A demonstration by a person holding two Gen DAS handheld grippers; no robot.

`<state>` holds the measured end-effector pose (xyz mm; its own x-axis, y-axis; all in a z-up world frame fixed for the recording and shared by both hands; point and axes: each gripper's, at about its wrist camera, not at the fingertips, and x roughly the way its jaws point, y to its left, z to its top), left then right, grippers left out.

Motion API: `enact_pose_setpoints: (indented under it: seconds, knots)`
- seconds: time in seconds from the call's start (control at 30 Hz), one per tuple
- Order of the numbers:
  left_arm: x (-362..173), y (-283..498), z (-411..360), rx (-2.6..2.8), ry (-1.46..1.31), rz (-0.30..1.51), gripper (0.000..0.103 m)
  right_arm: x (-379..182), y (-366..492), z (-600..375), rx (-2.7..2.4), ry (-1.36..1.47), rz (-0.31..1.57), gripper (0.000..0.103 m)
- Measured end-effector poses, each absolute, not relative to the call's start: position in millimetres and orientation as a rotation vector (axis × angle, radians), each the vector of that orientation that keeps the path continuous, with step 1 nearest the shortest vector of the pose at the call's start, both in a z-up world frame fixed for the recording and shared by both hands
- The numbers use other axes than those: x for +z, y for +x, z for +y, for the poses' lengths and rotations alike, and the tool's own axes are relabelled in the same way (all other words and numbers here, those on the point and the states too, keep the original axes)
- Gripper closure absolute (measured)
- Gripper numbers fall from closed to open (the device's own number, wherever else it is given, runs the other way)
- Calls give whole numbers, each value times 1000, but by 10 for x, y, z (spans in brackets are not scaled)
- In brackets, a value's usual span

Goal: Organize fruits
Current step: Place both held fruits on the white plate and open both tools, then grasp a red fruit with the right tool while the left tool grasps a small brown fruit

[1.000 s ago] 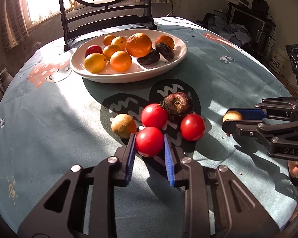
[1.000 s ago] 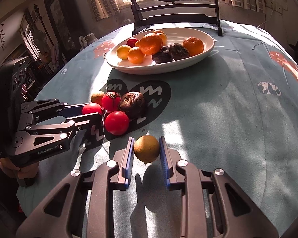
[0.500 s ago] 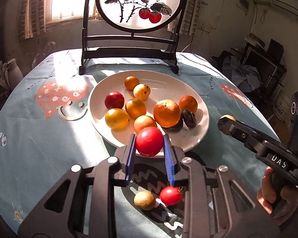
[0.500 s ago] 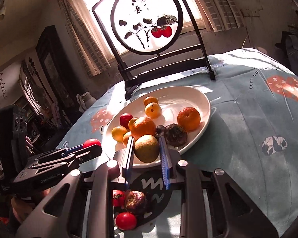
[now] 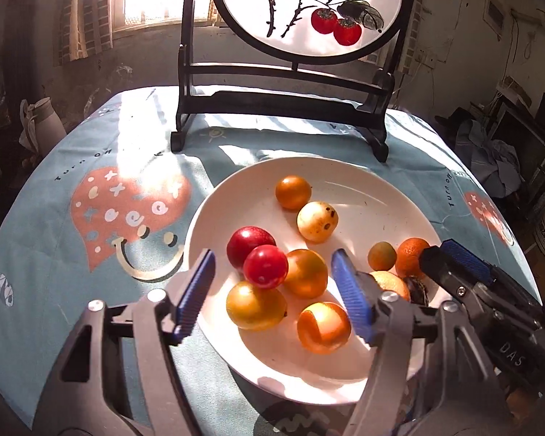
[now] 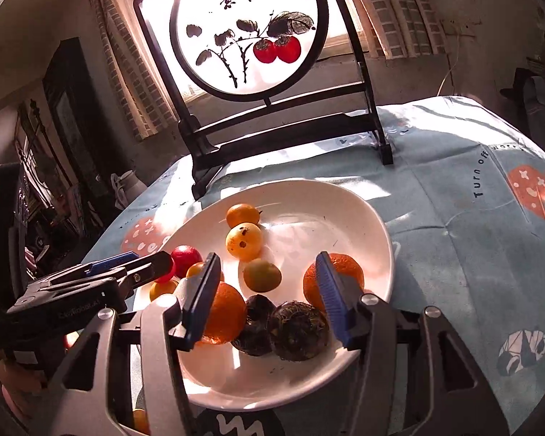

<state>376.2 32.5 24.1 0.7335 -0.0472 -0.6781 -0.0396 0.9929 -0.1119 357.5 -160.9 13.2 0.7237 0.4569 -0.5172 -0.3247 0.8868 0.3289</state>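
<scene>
Left tool (image 5: 272, 290), lower centre of its frame: jaws wide, nothing gripped, poised over the near rim of the white plate (image 5: 363, 181). A red fruit (image 5: 265, 266) lies on the plate between the blue pads, resting against neighbouring orange fruits. Right tool (image 6: 267, 294), lower centre of its frame: jaws wide, empty. A small greenish-yellow fruit (image 6: 262, 274) lies on the plate just beyond. A framed round screen (image 6: 249, 29) stands at the table's (image 6: 454, 254) far side, upper frame.
</scene>
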Motion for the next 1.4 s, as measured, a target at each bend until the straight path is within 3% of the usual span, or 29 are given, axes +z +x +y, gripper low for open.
enact_pose_setpoints:
  seconds: [0.07, 0.13, 0.33, 0.63, 0.8, 1.17, 1.4]
  knots:
    - [338, 3664, 299, 15, -92, 716, 21, 199, 3506, -1622, 450, 222, 623, 46]
    - [422, 3564, 267, 18, -76, 703, 11, 278, 3410, -1649, 454, 225, 604, 42]
    - [421, 3145, 257, 24, -50, 686, 4, 390, 3064, -1646, 502, 201, 609, 40]
    - [13, 2812, 710, 132, -129, 783, 4, 123, 2573, -1581, 533, 154, 720, 40]
    - [62, 2757, 917, 126, -242, 768, 4, 25, 2367, -1460, 485, 43, 772, 40]
    - [101, 2734, 807, 123, -185, 766, 4, -216, 2172, -1172, 545, -93, 914, 40]
    - [106, 2728, 782, 116, -174, 769, 4, -279, 2175, -1146, 545, -115, 939, 50]
